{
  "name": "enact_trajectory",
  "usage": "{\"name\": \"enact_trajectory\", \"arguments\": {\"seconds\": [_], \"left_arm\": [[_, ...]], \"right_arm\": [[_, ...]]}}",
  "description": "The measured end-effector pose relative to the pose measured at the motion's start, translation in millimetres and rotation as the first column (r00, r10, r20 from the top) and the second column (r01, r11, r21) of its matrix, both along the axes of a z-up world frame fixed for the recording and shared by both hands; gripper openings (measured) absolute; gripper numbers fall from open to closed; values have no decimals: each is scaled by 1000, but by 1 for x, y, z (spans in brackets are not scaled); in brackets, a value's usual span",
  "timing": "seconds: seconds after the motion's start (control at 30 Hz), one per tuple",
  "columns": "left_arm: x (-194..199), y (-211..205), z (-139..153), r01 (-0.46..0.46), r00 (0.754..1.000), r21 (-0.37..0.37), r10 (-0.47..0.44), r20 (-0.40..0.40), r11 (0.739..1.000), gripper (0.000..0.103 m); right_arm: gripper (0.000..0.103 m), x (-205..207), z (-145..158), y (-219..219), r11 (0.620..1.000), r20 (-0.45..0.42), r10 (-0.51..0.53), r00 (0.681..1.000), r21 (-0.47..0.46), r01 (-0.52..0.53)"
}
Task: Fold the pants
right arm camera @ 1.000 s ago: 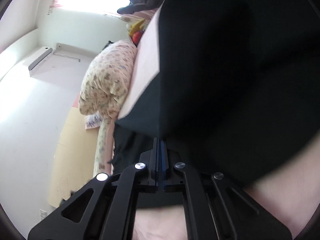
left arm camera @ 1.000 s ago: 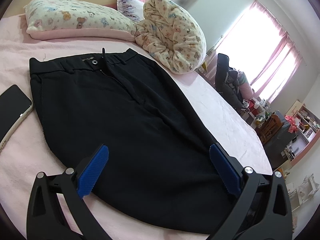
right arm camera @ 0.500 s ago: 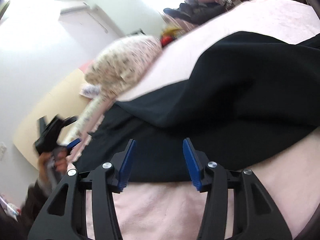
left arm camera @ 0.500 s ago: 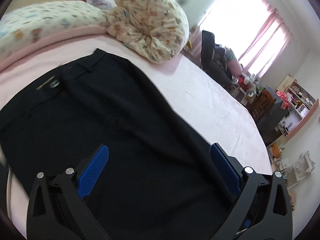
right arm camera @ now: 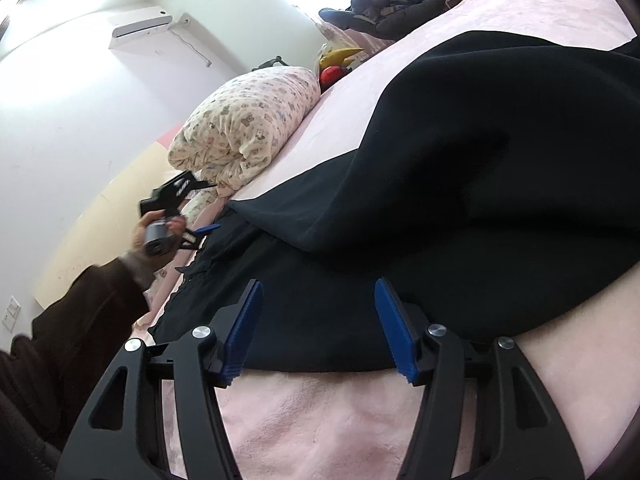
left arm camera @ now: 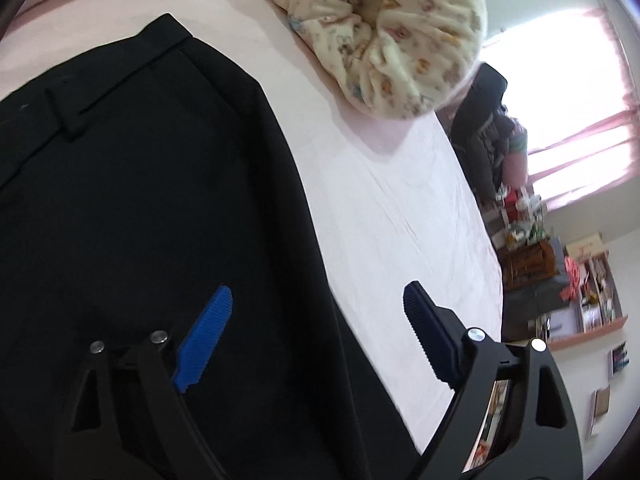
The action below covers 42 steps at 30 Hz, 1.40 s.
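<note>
A: Right wrist view first: the pants (right arm camera: 460, 184) are lying on the pink bed (right arm camera: 328, 424), and one dark layer is already draping over the other, its free edge sitting partway toward the waist end. That reads to me as a lengthwise fold half made.

B: So why is the right gripper (right arm camera: 318, 326) sitting at the near edge of the cloth?

A: Probably because that edge is the next thing worth taking or smoothing. Its jaws are standing wide apart, gripping nothing, with the blue pads (right arm camera: 244, 332) hovering just over the hem line where black fabric is meeting the bed.

B: And the other one?

A: In the left wrist view the left gripper (left arm camera: 316, 334) is leaning over the waist half of the pants (left arm camera: 140, 220), jaws also spread wide and empty. One blue pad is hanging over the cloth, the other over the bare sheet, so it is straddling the side edge. Whether it is touching the fabric I cannot tell; the picture is soft there.

B: The hand pose?

A: From the right wrist view, the person's left hand (right arm camera: 154, 236) is holding its tool raised beside the bear-print pillow (right arm camera: 248, 128), sleeve reaching in from the left.
</note>
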State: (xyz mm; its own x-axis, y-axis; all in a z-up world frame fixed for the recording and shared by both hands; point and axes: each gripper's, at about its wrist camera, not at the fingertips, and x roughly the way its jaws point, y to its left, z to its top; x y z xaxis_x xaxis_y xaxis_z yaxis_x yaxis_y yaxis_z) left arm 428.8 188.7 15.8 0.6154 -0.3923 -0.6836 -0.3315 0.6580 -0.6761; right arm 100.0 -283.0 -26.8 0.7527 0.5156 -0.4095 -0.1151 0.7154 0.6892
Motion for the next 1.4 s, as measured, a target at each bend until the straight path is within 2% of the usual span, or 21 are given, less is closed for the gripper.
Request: {"name": "enact_trajectory", "arguments": {"seconds": [0.07, 0.13, 0.2, 0.23, 0.33, 0.37, 0.4, 0.43, 0.6, 0.7, 0.8, 0.93, 1.07, 1.17, 1.3, 1.4], "left_arm": [[13, 3, -9, -34, 999, 16, 34, -7, 999, 87], [26, 1, -15, -57, 998, 62, 59, -26, 996, 85], [38, -2, -19, -58, 997, 104, 62, -39, 993, 66], [44, -4, -21, -55, 997, 130, 62, -52, 990, 61], [47, -4, -25, -90, 992, 180, 105, -75, 979, 39], [48, -3, -27, -100, 991, 178, 114, -76, 979, 27], [47, -1, -30, -100, 992, 143, 110, -63, 985, 12], [45, 1, -32, -104, 993, 120, 111, -49, 987, 9], [18, 5, -24, -173, 985, 107, 174, 2, 979, 7], [-13, 11, -5, -208, 977, 70, 205, 55, 976, 7], [-45, 14, 20, -210, 974, 87, 200, 110, 974, 7], [-115, 16, 52, -219, 959, 84, 198, 203, 972, 7], [-190, 18, 69, -249, 937, 81, 219, 274, 965, 7], [-234, 24, 64, -292, 919, 60, 262, 295, 955, 8], [-278, 31, 41, -326, 907, 20, 307, 289, 945, 9], [-302, 36, 19, -353, 898, -6, 341, 277, 936, 9]], "right_arm": [[60, 8, 0, 6, 1000, 0, 6, 1000, 8, -6], [61, 7, 0, 5, 1000, 1, 7, 1000, 15, -7], [62, 7, -1, 5, 1000, 4, 9, 1000, 19, -9], [62, 7, -2, 5, 1000, 4, 10, 1000, 20, -10], [64, 10, -5, 4, 1000, 7, 14, 1000, 27, -14], [64, 10, -5, 4, 1000, 7, 15, 1000, 27, -15], [64, 11, -5, 4, 1000, 7, 15, 1000, 25, -16], [64, 11, -5, 4, 1000, 8, 16, 1000, 25, -16], [65, 11, -5, 5, 999, 8, 16, 1000, 27, -16], [65, 11, -5, 6, 999, 8, 16, 1000, 30, -16], [65, 11, -6, 5, 999, 8, 16, 1000, 33, -17], [65, 11, -6, 4, 999, 8, 16, 1000, 36, -16], [65, 10, -6, 4, 999, 8, 13, 1000, 39, -13], [66, 7, -6, 1, 999, 14, 2, 1000, 46, -3], [68, 4, -3, -2, 998, 19, -16, 1000, 68, 15], [68, 0, -1, -12, 988, 25, -21, 999, 153, 17]]}}
